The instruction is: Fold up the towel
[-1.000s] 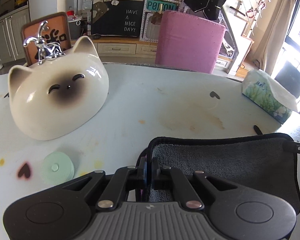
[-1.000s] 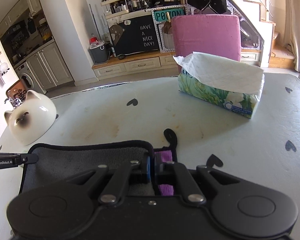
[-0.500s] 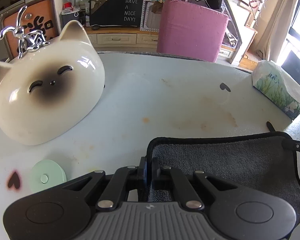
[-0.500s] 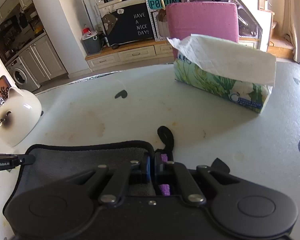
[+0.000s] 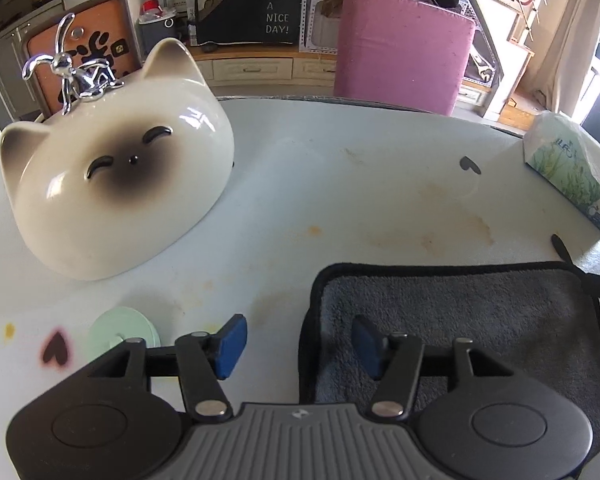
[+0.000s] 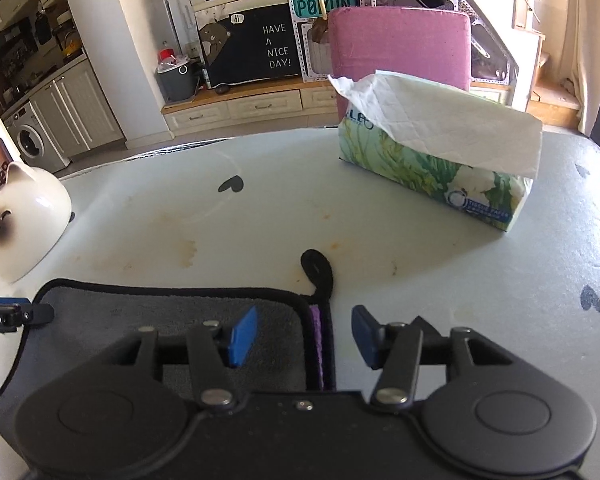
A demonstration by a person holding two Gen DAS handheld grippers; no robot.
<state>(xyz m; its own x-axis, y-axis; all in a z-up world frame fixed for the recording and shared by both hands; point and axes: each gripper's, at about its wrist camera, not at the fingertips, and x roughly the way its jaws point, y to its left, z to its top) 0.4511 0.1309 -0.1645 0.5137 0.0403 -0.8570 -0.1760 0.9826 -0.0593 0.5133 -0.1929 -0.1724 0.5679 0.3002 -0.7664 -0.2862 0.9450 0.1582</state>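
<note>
Both grippers are wide open now, nothing pinched. Left gripper (image 5: 298, 346) straddles the towel's (image 5: 480, 308) left edge, right gripper (image 6: 304, 334) straddles its right edge. Towel lies flat on the table (image 5: 340, 184), between the cat bowl (image 5: 116, 184) and tissue box (image 6: 432, 164).

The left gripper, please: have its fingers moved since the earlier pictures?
Yes. The left gripper was shut on the grey towel corner; now its fingers stand apart, one either side of the towel's left edge, which lies released on the table.
</note>
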